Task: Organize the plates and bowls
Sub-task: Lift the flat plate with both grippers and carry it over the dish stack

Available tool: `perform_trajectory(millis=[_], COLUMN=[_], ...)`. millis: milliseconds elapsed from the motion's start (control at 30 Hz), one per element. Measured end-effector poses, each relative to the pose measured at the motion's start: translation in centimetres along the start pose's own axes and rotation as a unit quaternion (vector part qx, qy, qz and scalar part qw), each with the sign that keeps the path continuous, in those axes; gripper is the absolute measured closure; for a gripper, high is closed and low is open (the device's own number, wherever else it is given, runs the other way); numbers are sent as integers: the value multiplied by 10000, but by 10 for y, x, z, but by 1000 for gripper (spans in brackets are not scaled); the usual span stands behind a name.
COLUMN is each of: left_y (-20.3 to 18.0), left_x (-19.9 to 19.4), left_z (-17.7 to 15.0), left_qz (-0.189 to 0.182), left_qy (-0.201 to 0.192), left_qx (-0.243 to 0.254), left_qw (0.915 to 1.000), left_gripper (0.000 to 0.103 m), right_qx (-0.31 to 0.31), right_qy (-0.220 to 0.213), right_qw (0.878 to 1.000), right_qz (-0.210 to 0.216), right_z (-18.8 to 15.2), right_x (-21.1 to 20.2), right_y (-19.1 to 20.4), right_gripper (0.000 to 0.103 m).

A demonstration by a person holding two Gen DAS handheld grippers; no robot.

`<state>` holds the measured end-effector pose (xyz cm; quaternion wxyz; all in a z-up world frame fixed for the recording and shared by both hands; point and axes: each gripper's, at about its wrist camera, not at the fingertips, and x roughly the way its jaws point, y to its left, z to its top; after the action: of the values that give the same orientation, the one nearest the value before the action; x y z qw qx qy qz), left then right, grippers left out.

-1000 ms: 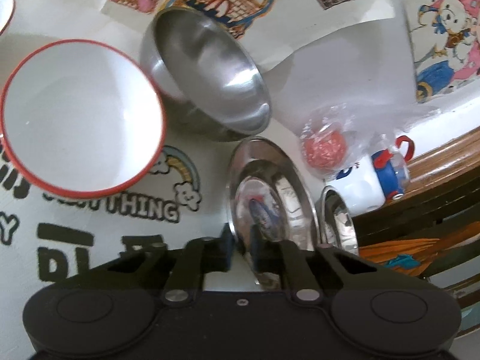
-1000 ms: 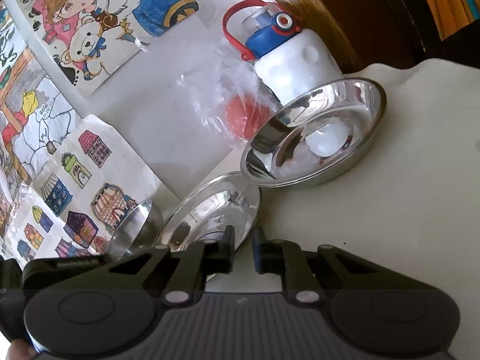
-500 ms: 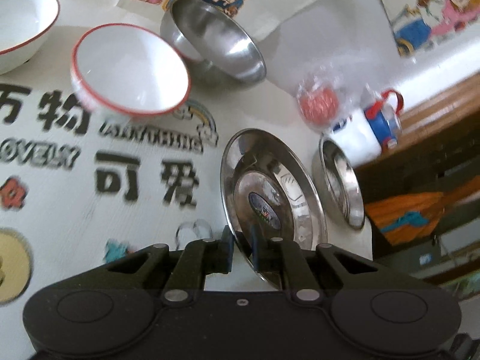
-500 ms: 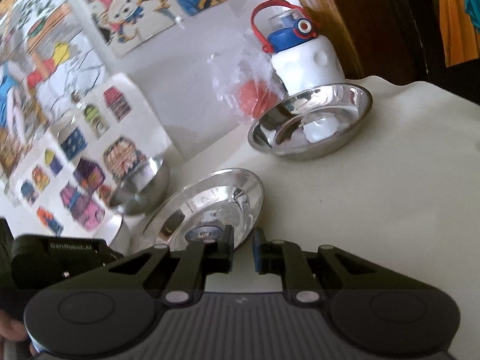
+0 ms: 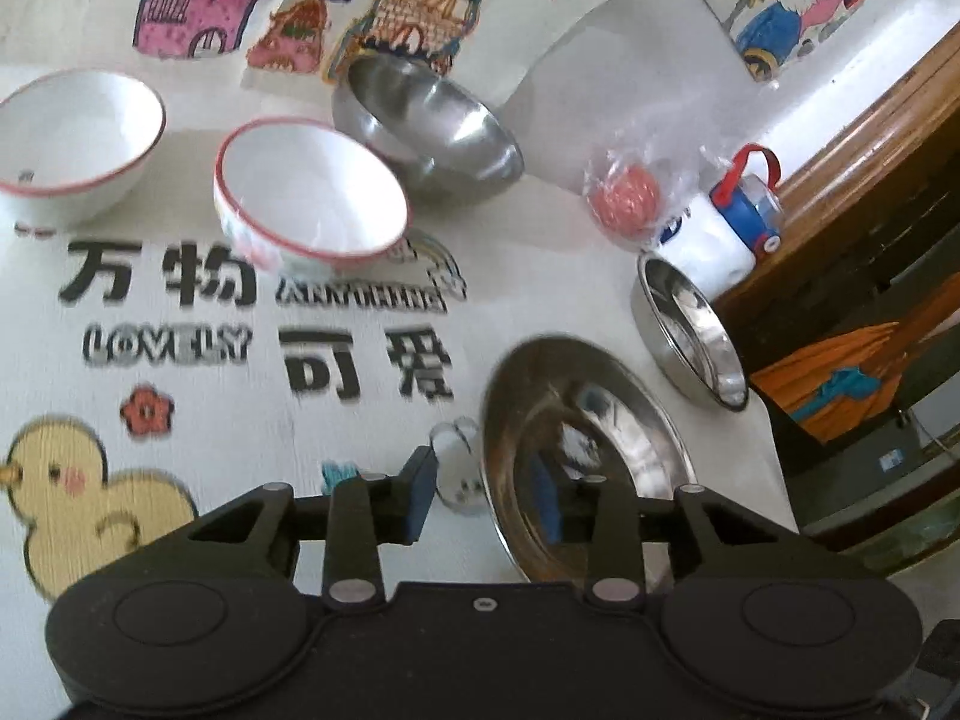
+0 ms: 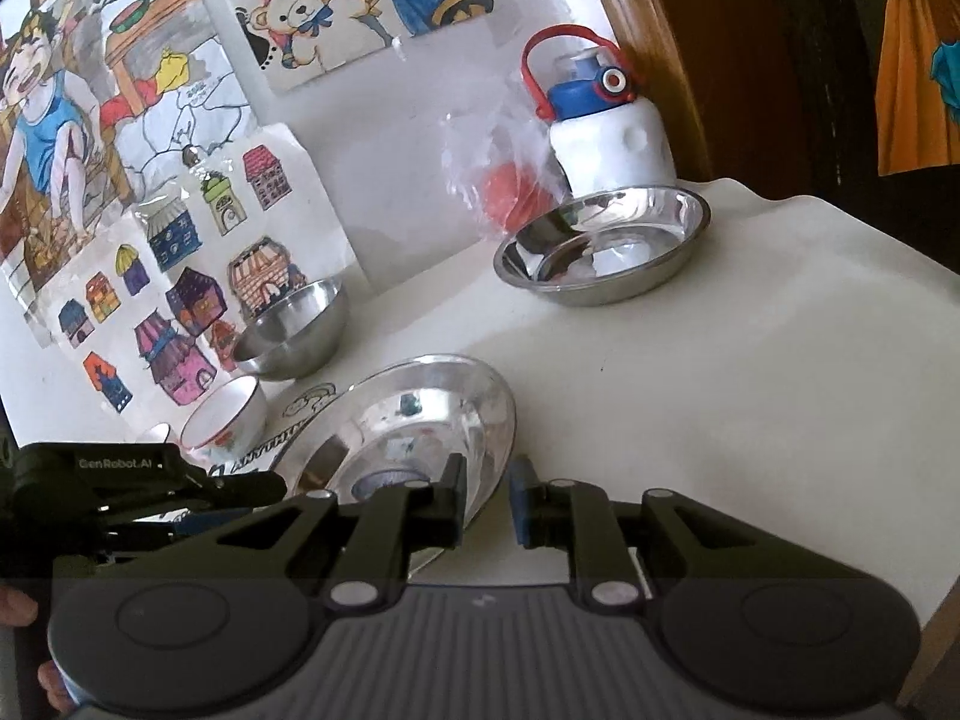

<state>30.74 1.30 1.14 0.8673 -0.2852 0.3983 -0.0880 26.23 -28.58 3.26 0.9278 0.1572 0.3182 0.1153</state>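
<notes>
Steel plate [image 5: 591,450] lies flat on the tabletop [image 6: 750,396] near its front edge. Left tool [image 5: 489,501] has its fingers wide apart, one finger on each side of the plate's near rim, gripping nothing. Right tool [image 6: 486,501] has its fingers a little apart, just beside the rim of the same plate [image 6: 408,420], and it holds nothing. Behind the plate stand a red-rimmed white bowl [image 5: 309,198], a second white bowl [image 5: 75,144] and a steel bowl [image 5: 429,126]. A steel dish [image 6: 603,246] sits near the far corner, just before a white bottle [image 6: 606,132].
</notes>
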Motion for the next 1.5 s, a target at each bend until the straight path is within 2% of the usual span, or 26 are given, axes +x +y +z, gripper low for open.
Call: perform_trajectory(millis=[200, 267, 367, 533, 900, 1100, 1300, 1500], left_y=[-4, -9, -16, -24, -75, -107, -130, -141], left_x=[9, 13, 16, 19, 31, 53, 82, 117], left_z=[5, 5, 5, 13, 36, 49, 62, 69], left_qz=[-160, -189, -76, -159, -528, -573, -569, -418], left_qy=[80, 139, 151, 97, -423, -663, -942, -850], left_qx=[350, 460, 599, 536, 867, 1116, 1348, 1453], left_qw=[9992, 9987, 9981, 9984, 9939, 9899, 9847, 9848], left_gripper=[69, 77, 78, 79, 79, 79, 79, 79], right_qx=[42, 40, 1, 59, 140, 189, -5, -81], right_qy=[105, 88, 64, -50, -787, -1224, -1403, -1435], right_qw=[9999, 9999, 10000, 10000, 9968, 9921, 9890, 9872], right_qz=[53, 66, 56, 55, -34, -194, -459, -685], right_z=[-1, -3, -1, 7, 45, 70, 88, 93], right_x=[14, 16, 17, 15, 10, 17, 35, 55], right_y=[-4, -3, -2, -6, -25, -43, -57, -70], right_gripper=[84, 85, 86, 86, 86, 86, 86, 85])
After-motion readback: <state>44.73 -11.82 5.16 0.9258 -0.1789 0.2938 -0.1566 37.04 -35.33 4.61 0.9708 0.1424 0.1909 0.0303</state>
